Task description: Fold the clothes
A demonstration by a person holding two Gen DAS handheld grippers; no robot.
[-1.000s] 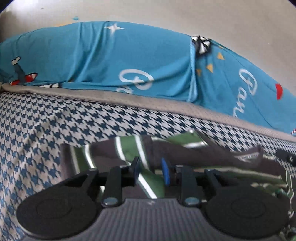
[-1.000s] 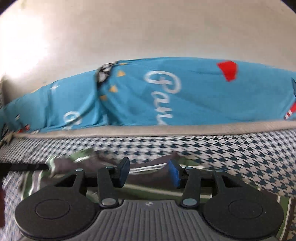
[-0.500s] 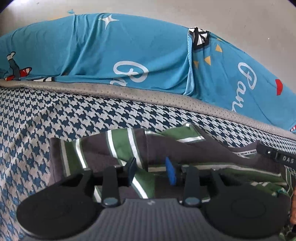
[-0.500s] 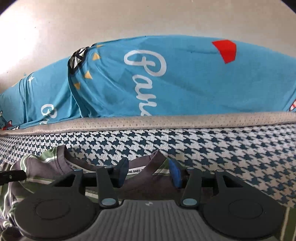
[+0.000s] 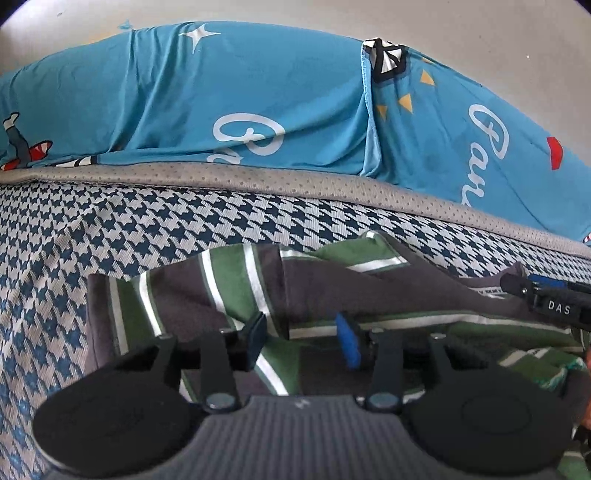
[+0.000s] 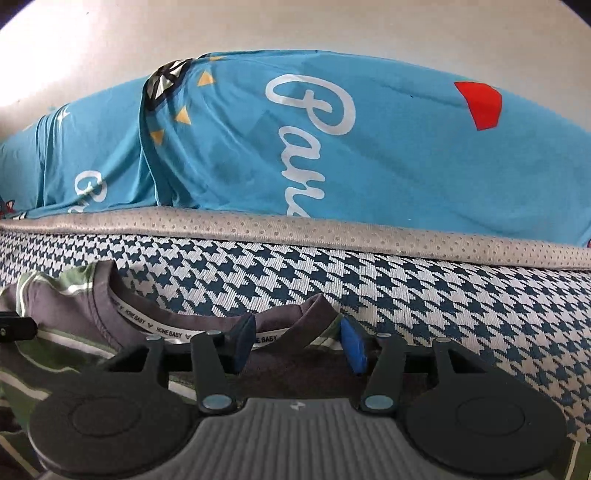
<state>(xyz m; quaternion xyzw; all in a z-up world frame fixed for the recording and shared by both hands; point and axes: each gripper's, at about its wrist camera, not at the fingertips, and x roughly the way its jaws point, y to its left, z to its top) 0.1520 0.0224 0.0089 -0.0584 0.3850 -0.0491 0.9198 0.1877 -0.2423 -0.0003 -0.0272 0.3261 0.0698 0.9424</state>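
Since a moment ago, the jaws of my left gripper [image 5: 304, 341] have just been opening; they now stand apart over the striped shirt [image 5: 317, 295], with a fold of it between them and neither pad pressing on it. My right gripper [image 6: 297, 341] has dropped closer to the shirt, and its jaws have opened a little more; the grey collar [image 6: 207, 317], with its printed neck tape, lies between them, unpinched as far as I can see.

Directly below and ahead of both tools lies the shirt, grey with green and white stripes, crumpled on a blue and white houndstooth bedcover [image 6: 424, 295]. From the left tool, its body spreads ahead and to the right, where the tip of my right gripper [image 5: 546, 299] shows at the edge. From the right tool, the shirt runs off to the left, and a dark piece of my left gripper [image 6: 14, 328] pokes in there.

Beyond the shirt runs a grey dotted band [image 5: 258, 181], then two bright blue pillows [image 6: 332, 140] against a pale wall [image 6: 295, 26]. Nothing stands between the tools and the shirt.
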